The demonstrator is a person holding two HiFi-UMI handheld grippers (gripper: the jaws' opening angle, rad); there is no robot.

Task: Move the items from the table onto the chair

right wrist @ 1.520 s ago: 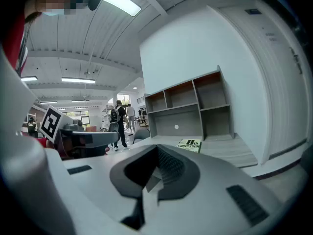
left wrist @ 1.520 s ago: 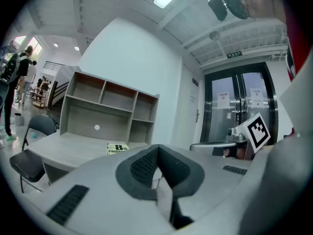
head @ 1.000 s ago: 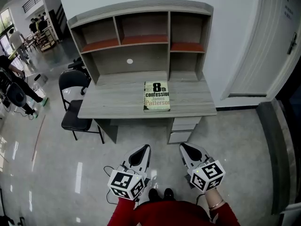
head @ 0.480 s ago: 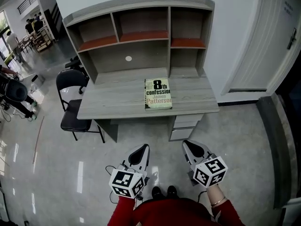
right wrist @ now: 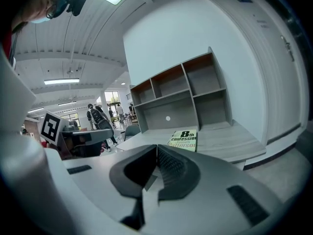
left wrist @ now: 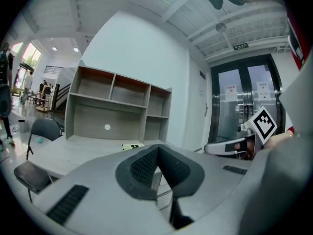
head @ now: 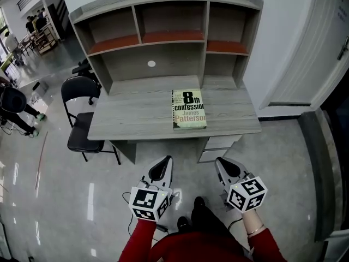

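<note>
A green-and-white paperback book [head: 188, 109] lies flat near the front edge of the grey wooden desk [head: 131, 119]; it also shows in the right gripper view [right wrist: 183, 139] and, small, in the left gripper view [left wrist: 131, 146]. A black chair [head: 80, 120] stands at the desk's left end, its seat bare. My left gripper [head: 162, 167] and right gripper [head: 223, 166] hang side by side in front of the desk, short of its edge, both shut and holding nothing.
A hutch with open shelves [head: 163, 31] rises at the back of the desk. Drawers [head: 218, 146] sit under the desk's right side. A white door [head: 311, 64] is at the right. People and chairs stand far off at the upper left [head: 22, 37]. The floor is glossy grey.
The view has shifted closer to the desk, which now sits slightly lower and larger in frame. Both grippers stay shut and low, a little nearer the desk.
</note>
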